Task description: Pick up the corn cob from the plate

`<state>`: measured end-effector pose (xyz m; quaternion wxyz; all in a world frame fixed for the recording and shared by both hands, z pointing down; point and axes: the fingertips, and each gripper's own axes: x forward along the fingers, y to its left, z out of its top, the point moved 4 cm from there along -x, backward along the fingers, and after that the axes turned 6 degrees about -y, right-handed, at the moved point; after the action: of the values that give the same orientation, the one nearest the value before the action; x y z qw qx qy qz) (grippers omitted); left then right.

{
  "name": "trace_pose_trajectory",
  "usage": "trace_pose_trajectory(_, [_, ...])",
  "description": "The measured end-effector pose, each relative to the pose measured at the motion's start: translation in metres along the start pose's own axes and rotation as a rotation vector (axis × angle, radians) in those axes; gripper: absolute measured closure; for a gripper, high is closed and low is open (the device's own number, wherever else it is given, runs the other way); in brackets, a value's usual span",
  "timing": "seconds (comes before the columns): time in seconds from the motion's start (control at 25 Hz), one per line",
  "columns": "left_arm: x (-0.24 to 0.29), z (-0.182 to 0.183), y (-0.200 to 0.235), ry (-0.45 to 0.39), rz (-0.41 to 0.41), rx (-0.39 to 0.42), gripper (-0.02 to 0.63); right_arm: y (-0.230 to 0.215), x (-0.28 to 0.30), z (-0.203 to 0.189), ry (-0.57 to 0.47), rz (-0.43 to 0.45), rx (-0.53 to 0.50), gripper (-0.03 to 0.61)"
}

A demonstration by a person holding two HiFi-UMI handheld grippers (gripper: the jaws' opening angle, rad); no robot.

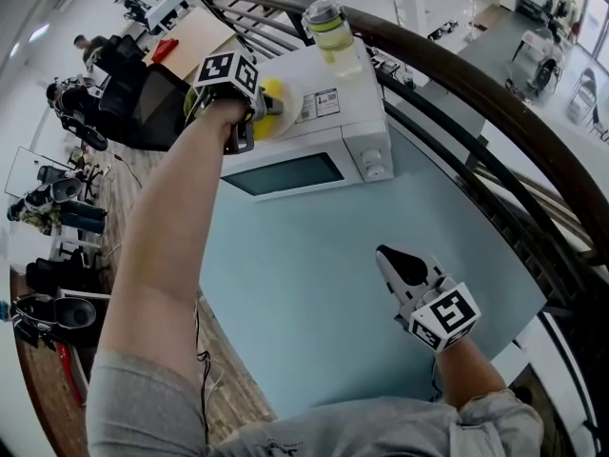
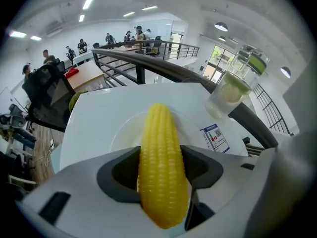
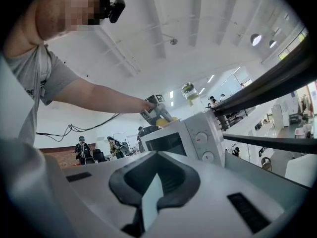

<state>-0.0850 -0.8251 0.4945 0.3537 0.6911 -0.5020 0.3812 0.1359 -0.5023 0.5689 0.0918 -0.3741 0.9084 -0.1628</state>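
Our left hand-held gripper (image 2: 163,180) clasps the corn cob (image 2: 159,133) mid-length at lower centre, over its plate (image 2: 123,134); we judge it stiff, light, slippery.

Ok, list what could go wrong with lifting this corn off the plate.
1. The left tongs hold the smooth, tapered corn cob near one end, so it may tip or slide out as it is lifted.
2. The plate sits up on the microwave. A dragged cob could shift it.
3. The jar stands on the same top, and a wide swing might knock it.
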Motion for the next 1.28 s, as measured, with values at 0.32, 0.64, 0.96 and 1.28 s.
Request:
trace_pose_trajectory(0.32, [-0.012, 0.000, 0.017, -0.065, 0.024, -0.015, 0.354, 0.009, 0.003, -0.003, -0.001, 0.022, 0.010, 0.569])
trace_pose_trajectory(0.64, [-0.053, 0.009, 0.026, -0.179, 0.046, 0.014, 0.354, 0.015, 0.014, -0.005, 0.035, 0.018, 0.004, 0.569])
trace_pose_trajectory(0.96, [-0.108, -0.004, 0.021, -0.292, 0.007, 0.044, 0.354, 0.033, 0.014, -0.007, 0.076, 0.006, -0.015, 0.569])
trace_pose_trajectory(1.28, [-0.179, -0.037, 0.012, -0.448, -0.083, 0.068, 0.354, 0.074, 0.005, 0.004, 0.093, -0.010, -0.051, 0.569])
